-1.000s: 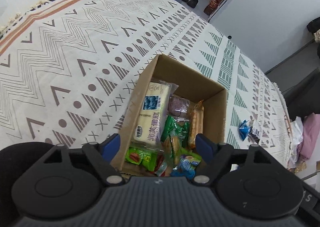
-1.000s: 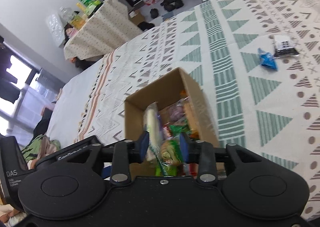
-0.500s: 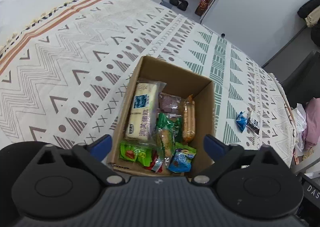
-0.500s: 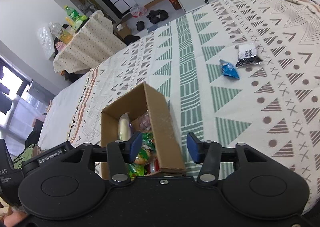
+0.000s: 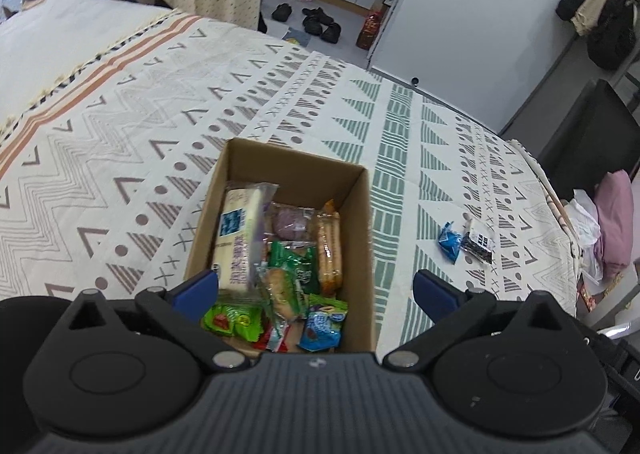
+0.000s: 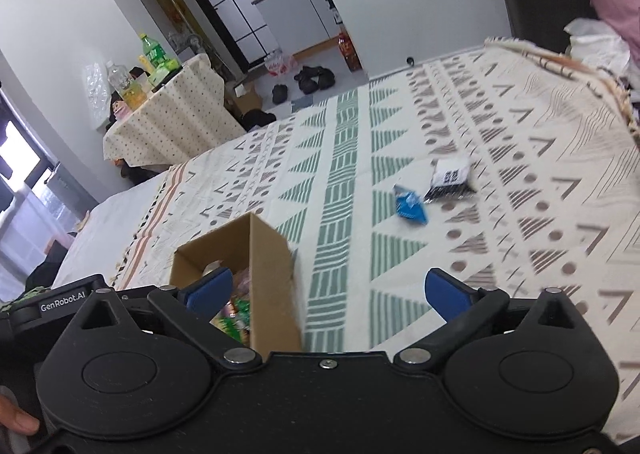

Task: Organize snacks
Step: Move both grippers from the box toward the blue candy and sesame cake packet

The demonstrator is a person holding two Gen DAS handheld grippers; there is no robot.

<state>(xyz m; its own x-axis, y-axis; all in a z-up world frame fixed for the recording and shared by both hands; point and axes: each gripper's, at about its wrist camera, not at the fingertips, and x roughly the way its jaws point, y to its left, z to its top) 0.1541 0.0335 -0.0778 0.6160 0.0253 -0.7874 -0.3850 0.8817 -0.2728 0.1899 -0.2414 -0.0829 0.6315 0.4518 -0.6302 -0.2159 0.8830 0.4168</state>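
A cardboard box sits on the patterned cloth, filled with several snack packets, among them a long pale packet and a green one. My left gripper is open and empty, above the box's near end. A blue packet and a black-and-white packet lie on the cloth to the right of the box. In the right wrist view the box is at lower left, with the blue packet and the black-and-white packet farther ahead. My right gripper is open and empty.
The patterned cloth covers a wide surface whose right edge drops off by pink cloth and bags. A covered side table with bottles stands beyond the far edge, with shoes on the floor.
My right gripper let go of a snack packet into the box, opened wide and swung right toward the loose packets. My left gripper opened wider and drew back from the box.
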